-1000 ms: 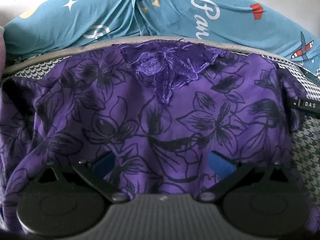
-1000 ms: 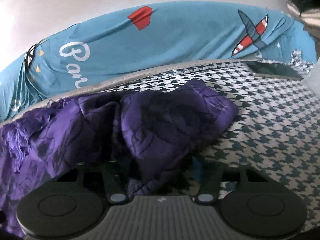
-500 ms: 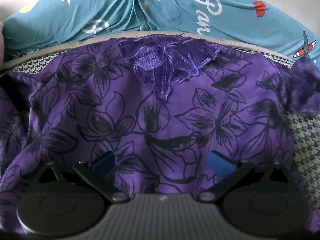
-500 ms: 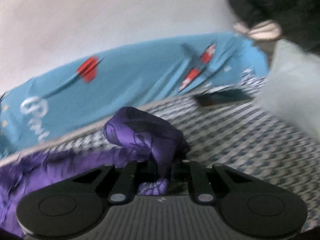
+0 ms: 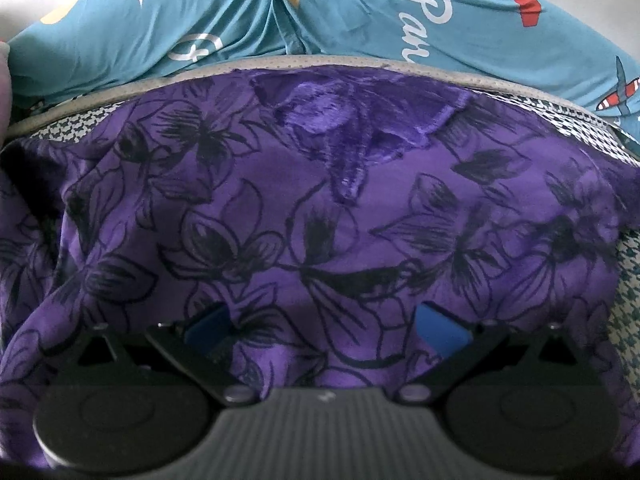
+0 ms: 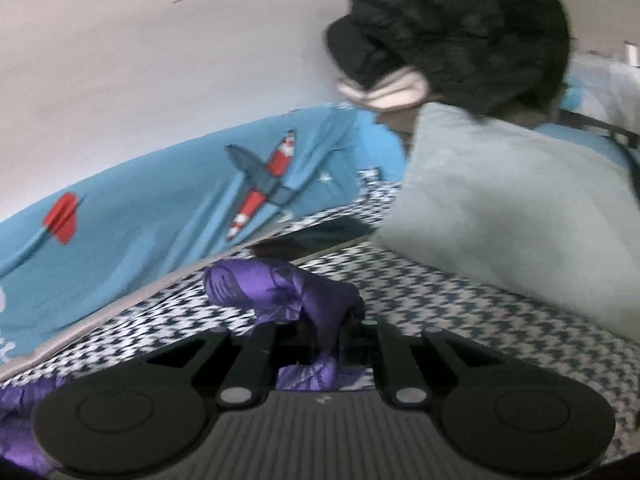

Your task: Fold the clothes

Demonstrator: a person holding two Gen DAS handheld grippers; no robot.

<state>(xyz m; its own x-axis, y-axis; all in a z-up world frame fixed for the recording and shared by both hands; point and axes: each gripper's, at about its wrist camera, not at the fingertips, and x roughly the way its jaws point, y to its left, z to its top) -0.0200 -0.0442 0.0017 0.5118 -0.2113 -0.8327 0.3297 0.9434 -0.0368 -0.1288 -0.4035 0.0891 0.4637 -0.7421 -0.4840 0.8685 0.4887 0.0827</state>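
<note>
Garment: purple floral top (image 5: pixel 320 216) was spread on the houndstooth cover (image 6: pixel 460 320)
Right gripper (image 6: pixel 320 332): clamped on a raised fold at its right edge; fold judged under way
Left gripper (image 5: pixel 324 320): fingers apart above the near cloth
Next: fold to be carried left across the body

The right gripper (image 6: pixel 326 330) pinches a bunched fold of purple floral garment (image 6: pixel 280 292) between its closed fingers, above houndstooth-patterned bedding (image 6: pixel 460 308); a pale grey cushion (image 6: pixel 512 208) lies ahead-right.

garment (image 5: pixel 320 220) on mat (image 5: pixel 628 292), sheet (image 5: pixel 224 32) behind
</note>
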